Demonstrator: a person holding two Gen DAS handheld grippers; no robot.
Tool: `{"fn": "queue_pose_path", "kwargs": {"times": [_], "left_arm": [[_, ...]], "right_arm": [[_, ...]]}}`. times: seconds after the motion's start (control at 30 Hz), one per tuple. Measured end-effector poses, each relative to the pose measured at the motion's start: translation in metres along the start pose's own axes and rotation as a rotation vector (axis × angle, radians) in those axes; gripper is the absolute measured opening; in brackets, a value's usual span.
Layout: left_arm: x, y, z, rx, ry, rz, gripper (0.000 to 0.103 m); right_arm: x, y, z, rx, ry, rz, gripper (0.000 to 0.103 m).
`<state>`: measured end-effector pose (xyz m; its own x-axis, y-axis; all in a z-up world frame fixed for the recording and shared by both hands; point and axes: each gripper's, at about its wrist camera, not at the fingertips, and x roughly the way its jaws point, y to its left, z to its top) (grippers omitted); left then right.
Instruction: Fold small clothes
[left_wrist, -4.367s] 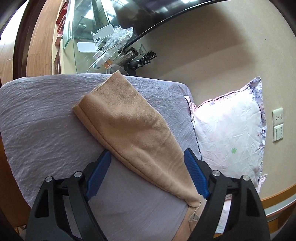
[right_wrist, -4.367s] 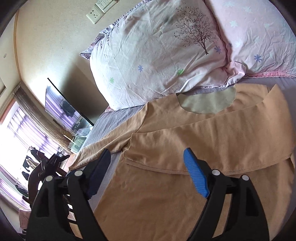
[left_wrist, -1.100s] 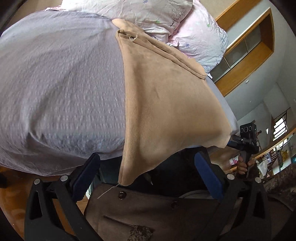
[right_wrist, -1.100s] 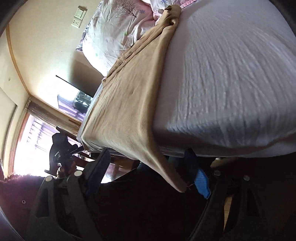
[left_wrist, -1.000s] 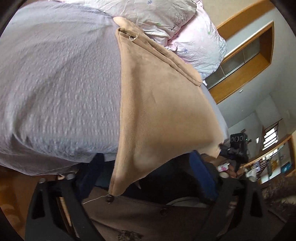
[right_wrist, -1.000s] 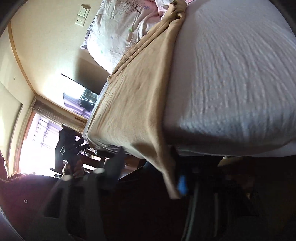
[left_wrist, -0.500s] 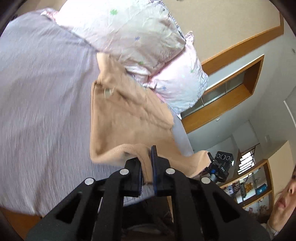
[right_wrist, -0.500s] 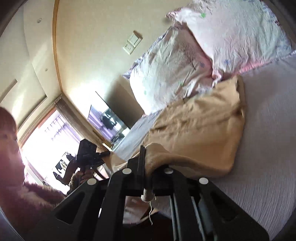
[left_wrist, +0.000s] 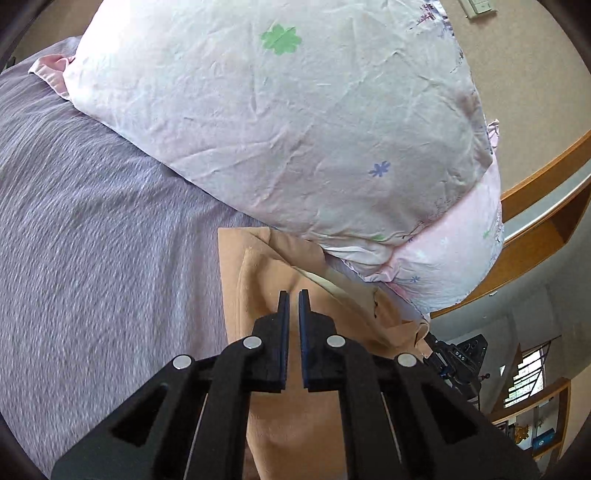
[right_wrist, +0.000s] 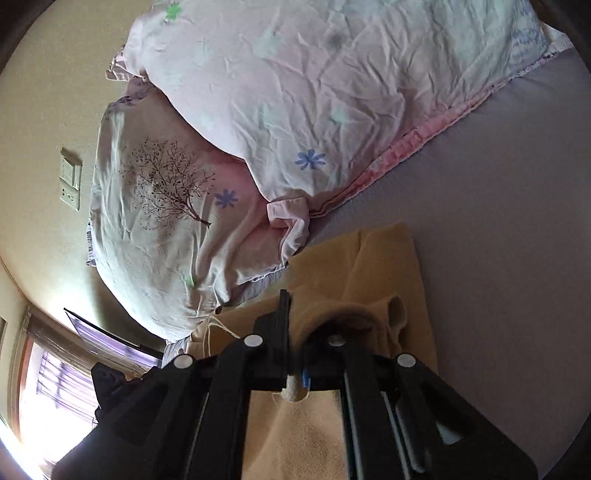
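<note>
Black tool (left_wrist: 291, 295), silver screws

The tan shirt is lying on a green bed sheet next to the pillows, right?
Not green. The left wrist view shows the sheet is purple-grey. The tan shirt does lie on it, next to the pillows.

Tan knit garment (left_wrist: 258, 280): far edge tucked under the pale pink floral pillow (left_wrist: 295, 129); near part cut by frame bottom. Right gripper (right_wrist: 295, 306): fabric drapes over one finger, tips hidden. Purple ribbed bedsheet (left_wrist: 92, 258) motion-blurred.
</note>
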<state>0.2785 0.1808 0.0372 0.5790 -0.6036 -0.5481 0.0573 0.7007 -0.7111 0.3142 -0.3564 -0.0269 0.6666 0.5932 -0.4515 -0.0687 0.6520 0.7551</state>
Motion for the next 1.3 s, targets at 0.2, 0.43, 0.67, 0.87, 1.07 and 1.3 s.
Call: {"fn": "queue_pose_path", "kwargs": {"times": [0.2,0.43,0.67,0.87,1.07,1.3], "left_arm": [[0.012,0.005,0.015,0.005,0.004,0.039,0.004],[0.031,0.008,0.016,-0.004,0.116,0.066,0.046],[0.043,-0.005,0.015,0.037,0.133,0.106,0.019],[0.045,-0.020,0.015,0.088,0.099,0.183,0.005],[0.034,-0.023,0.038,0.080,-0.051,0.204,0.005],[0.065,0.001,0.040,-0.012,-0.008,0.240,0.005]], "right_arm": [[0.012,0.006,0.011,0.017,-0.007,-0.001,0.005],[0.016,0.003,0.009,0.028,0.002,0.011,0.005],[0.013,0.003,0.009,0.023,0.002,0.028,0.007],[0.005,-0.002,0.007,0.034,-0.020,0.047,0.007],[-0.010,0.008,0.024,0.042,-0.106,0.051,0.006],[0.025,-0.022,0.029,0.164,-0.009,-0.145,0.014]]}}
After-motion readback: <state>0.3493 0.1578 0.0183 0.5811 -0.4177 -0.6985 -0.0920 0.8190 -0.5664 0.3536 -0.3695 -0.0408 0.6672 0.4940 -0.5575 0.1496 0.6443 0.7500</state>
